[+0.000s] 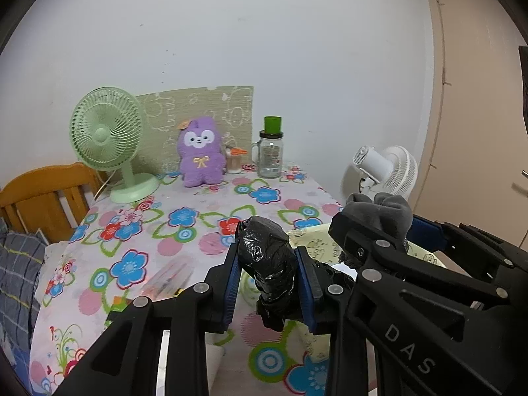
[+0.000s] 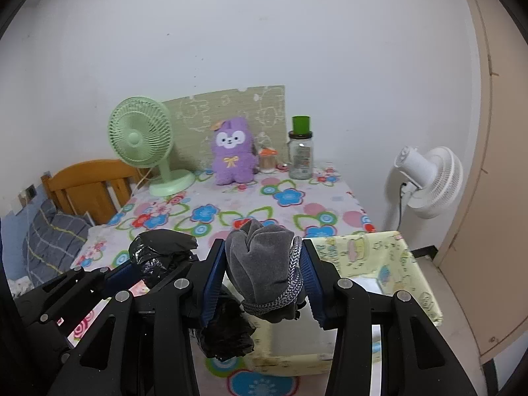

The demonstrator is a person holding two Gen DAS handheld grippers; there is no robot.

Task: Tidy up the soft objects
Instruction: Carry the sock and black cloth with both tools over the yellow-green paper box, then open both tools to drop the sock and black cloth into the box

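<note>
My left gripper (image 1: 269, 274) is shut on a crumpled black plastic bundle (image 1: 269, 257) and holds it above the table's front. My right gripper (image 2: 264, 275) is shut on a grey soft cloth bundle (image 2: 260, 257) with a grey knitted cord around it. It hangs over a pale yellow printed box (image 2: 373, 254), whose rim also shows in the left wrist view (image 1: 316, 241). The right gripper and grey bundle (image 1: 382, 211) sit just right of the left gripper. The black bundle (image 2: 158, 254) shows left in the right wrist view. A purple plush toy (image 1: 199, 151) stands at the back of the table.
The table wears a flowered cloth (image 1: 184, 217). A green desk fan (image 1: 105, 138), a small jar (image 1: 233, 160) and a glass jar with a green cup on top (image 1: 271, 151) stand at the back. A white fan (image 2: 425, 178) stands right, a wooden bed frame (image 2: 85, 188) left.
</note>
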